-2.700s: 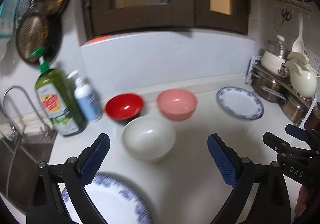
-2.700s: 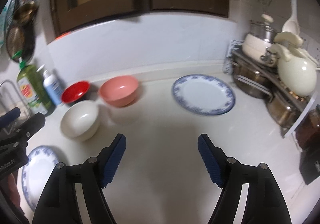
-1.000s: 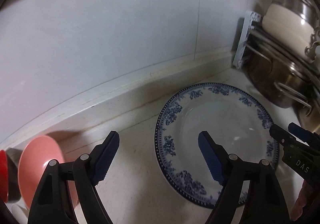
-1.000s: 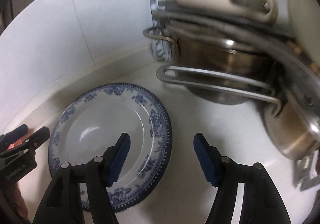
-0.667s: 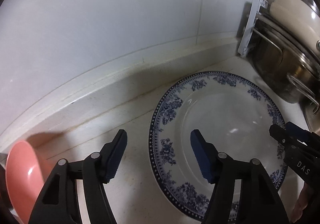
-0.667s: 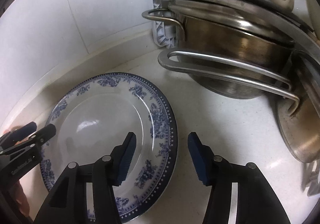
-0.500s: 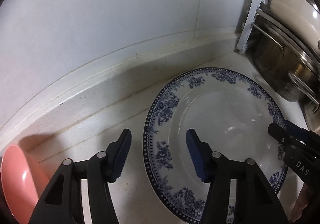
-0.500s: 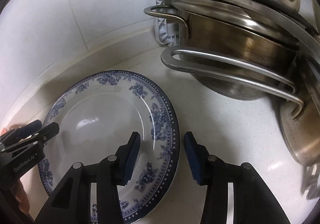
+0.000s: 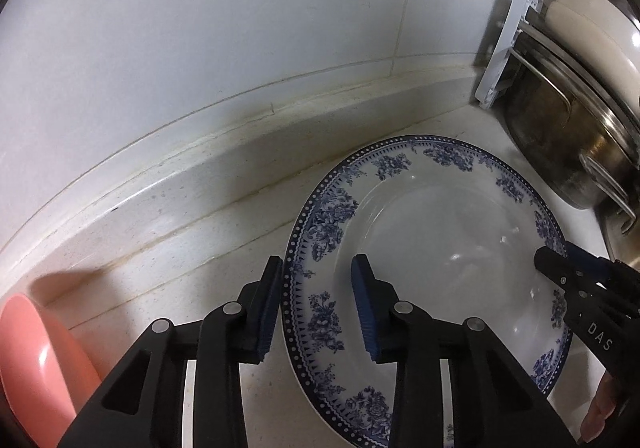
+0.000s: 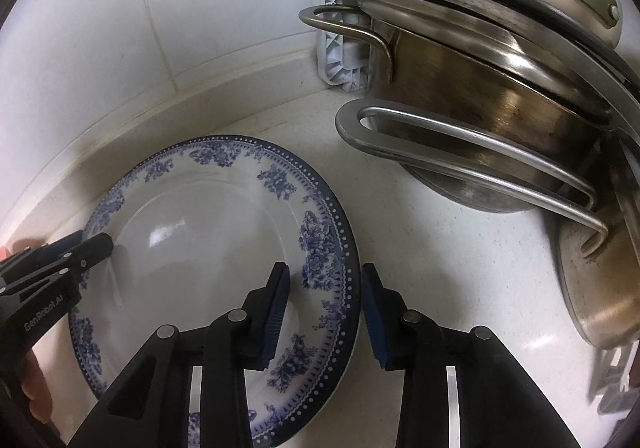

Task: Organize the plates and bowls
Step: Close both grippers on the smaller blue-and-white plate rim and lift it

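Two claws straddle opposite edges of one blue-patterned plate [image 9: 432,248], which lies flat on the white worktop [image 9: 200,240] close to the back wall, with steel pots [image 9: 560,135] racked just beside it on the right.

From the left wrist view, the left claw [image 9: 316,304] has its fingers spread a little, one blue pad outside the plate's left rim and the other over the plate's well, so the rim runs between them. No pinch is made yet. A pink bowl [image 9: 36,360] sits at the far left edge, apart from the plate. The right claw [image 9: 560,268] shows at the plate's opposite edge.

From the right wrist view, the right claw [image 10: 324,308] is likewise partly spread across the plate's [image 10: 208,248] right rim, one pad inside, one outside against the worktop [image 10: 440,248]. The left claw [image 10: 84,248] reaches in over the far rim.

The rim lies directly between each pair of pads, so closing looks like all that the lift needs; both hands seem equally near.
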Motion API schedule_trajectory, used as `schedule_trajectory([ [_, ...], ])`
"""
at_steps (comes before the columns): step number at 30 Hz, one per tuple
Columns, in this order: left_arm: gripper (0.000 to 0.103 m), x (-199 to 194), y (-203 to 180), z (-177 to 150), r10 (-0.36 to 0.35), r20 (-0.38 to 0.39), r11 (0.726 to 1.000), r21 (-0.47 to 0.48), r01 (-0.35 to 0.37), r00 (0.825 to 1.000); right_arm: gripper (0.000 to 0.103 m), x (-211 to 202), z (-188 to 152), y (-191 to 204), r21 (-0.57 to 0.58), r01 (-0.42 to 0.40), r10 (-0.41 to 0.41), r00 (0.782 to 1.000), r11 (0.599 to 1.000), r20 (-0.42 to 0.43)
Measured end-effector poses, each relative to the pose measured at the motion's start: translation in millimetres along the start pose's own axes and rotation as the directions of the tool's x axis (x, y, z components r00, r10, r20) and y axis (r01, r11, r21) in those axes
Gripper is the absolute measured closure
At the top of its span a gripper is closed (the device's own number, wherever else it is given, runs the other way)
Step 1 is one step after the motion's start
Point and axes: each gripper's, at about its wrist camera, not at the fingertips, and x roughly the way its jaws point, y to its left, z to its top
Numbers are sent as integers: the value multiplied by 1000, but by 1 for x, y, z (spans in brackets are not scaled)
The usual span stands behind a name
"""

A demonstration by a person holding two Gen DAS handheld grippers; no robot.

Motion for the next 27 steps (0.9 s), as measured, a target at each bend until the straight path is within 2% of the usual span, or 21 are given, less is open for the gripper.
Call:
schedule_trajectory([
  [7,68,-26,1,-4,1,9,1000,-31,-1,1000,66,-20,-1,6,-5,1,-1,1000,1000,10],
  [14,68,-69,10,-18,4,27,998,-57,-2,1000,66,-60,-9,20,-29,0,1,999,1000,33],
  [27,68,-164,42,-75,67,79,988,-141,-56,995,66,-134,-50,63,-115,-48,58,995,992,77],
])
